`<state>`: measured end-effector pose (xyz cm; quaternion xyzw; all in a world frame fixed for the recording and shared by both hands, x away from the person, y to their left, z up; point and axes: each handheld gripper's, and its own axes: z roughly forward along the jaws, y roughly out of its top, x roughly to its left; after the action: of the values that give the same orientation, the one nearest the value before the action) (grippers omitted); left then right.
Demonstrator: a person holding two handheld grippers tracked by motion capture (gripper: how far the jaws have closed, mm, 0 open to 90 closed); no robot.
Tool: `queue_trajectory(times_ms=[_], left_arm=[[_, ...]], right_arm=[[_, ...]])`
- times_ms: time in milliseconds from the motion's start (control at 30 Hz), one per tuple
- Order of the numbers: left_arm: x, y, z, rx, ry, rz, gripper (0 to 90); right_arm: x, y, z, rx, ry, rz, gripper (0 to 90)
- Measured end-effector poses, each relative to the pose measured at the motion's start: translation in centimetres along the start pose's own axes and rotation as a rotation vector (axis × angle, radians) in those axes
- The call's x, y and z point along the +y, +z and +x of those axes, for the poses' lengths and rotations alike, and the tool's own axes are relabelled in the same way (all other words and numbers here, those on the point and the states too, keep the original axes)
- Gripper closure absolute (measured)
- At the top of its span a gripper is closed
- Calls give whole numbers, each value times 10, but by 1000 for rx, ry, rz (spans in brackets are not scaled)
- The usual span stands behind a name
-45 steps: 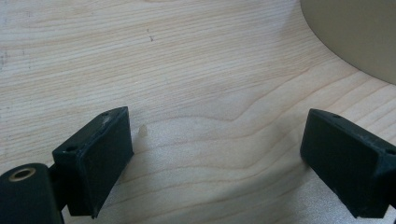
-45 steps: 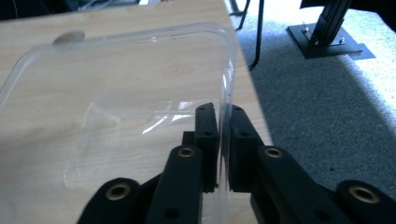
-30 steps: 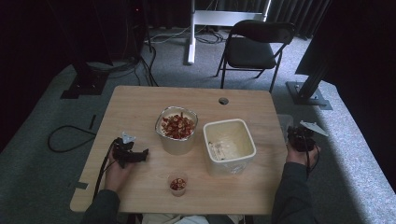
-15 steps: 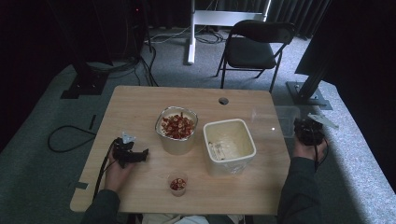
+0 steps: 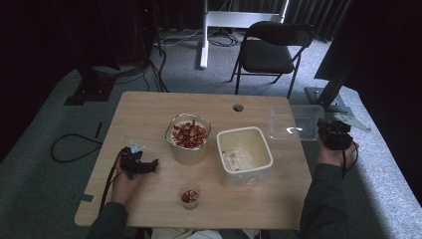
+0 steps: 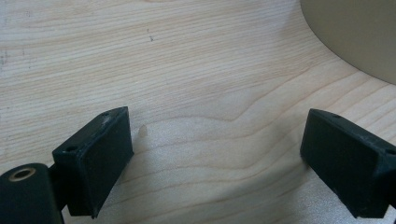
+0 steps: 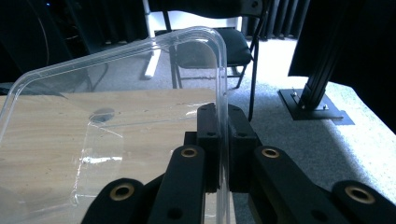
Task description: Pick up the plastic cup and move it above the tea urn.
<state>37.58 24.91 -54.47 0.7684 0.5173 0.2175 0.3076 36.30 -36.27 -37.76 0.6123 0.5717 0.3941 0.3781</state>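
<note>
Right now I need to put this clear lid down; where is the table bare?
Bare: the far strip between the cable hole and round bowl, and the near-right corner beside the square tub. Crowded: mid-table around bowl, tub and small cup.

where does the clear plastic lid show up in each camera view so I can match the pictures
High view: the clear lid is at the table's far right edge, held by the right hand-held gripper.
Left gripper view: the lid is not in it.
Right gripper view: the lid fills the left and centre, its edge pinched between the black jaws.
Shared landmark: the folding chair behind the table.
</note>
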Motion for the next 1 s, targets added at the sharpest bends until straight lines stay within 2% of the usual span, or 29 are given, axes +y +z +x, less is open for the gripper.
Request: queue_trajectory(times_ms=[200,367,467,633,700,1000], left_arm=[[0,0,0,0,0,-1,97],[0,0,0,-2,1,3,97],[0,0,0,-1,0,1,97],[0,0,0,-1,0,1,97],[0,0,0,-1,0,1,97],[0,0,0,-1,0,1,97]], right_arm=[[12,-7,5,20,-12,-13,866],[22,-13,14,57,-40,-21,865],[25,-19,24,98,-48,-32,864],[26,-23,34,149,-54,-27,863],[26,-25,44,172,-79,-20,862],[22,-27,61,218,-121,9,856]])
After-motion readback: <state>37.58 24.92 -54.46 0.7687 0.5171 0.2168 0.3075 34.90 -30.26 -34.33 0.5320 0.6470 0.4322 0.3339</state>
